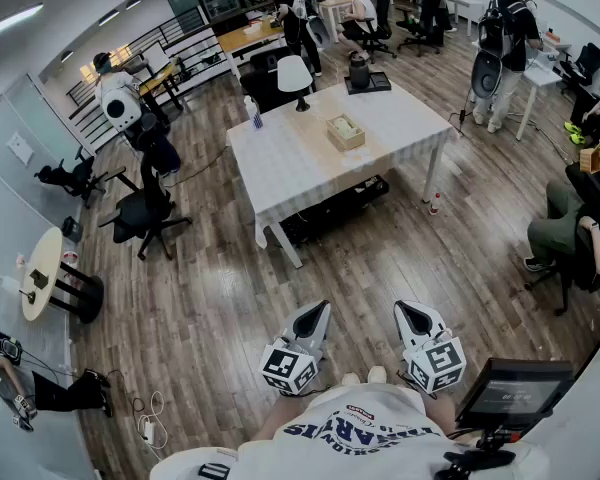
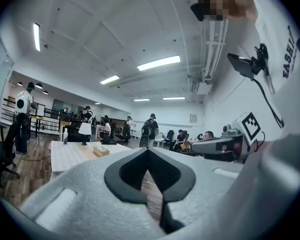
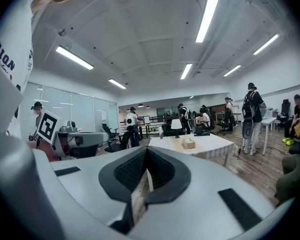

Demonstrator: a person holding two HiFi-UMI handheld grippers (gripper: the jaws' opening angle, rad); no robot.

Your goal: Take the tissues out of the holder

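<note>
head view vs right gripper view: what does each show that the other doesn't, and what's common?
Head view only: the black case under the table and a round side table at far left.
Right gripper view only: the ceiling lights, plus a close look at the right gripper, jaws together with nothing between them.
Both: the white table, with the tissue box and lamp on it, some way off from the grippers.

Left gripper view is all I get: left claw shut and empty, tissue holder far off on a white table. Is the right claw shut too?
Observer: Yes, the right gripper view shows the right claw shut, nothing between its jaws.
Operator: Where does the person stand?
Observer: In the head view a stretch of wood floor lies between the person and the table that bears the tissue holder.
</note>
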